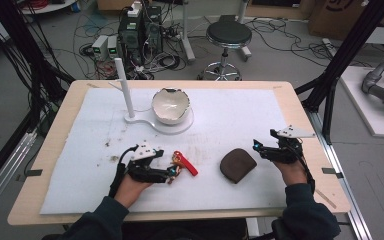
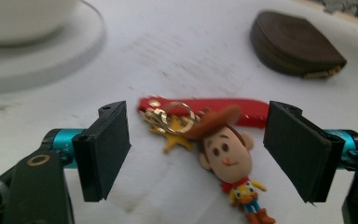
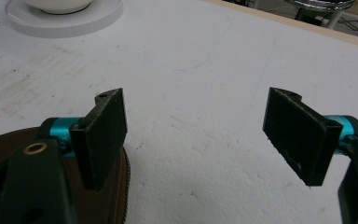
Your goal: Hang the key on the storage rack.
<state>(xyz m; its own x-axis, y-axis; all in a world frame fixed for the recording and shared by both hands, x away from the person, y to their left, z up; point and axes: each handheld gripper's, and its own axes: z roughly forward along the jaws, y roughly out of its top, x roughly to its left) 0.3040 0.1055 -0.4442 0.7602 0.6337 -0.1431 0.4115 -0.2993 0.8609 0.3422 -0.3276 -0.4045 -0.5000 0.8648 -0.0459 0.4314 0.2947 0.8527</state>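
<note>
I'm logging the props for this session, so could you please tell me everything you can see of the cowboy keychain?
The cowboy keychain is a small soft-looking figure with a brown hat, big round head, yellow shirt and red neckerchief. Gold-coloured rings and a star charm join it to a red strap. It lies flat on the white mat, between the open jaws of the left gripper, which do not touch it.

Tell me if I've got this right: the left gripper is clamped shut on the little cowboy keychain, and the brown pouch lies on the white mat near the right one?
Not quite. The left gripper is open: in the left gripper view its jaws stand apart on either side of the cowboy keychain, not clamping it. The brown pouch does lie on the white mat near the right gripper.
</note>
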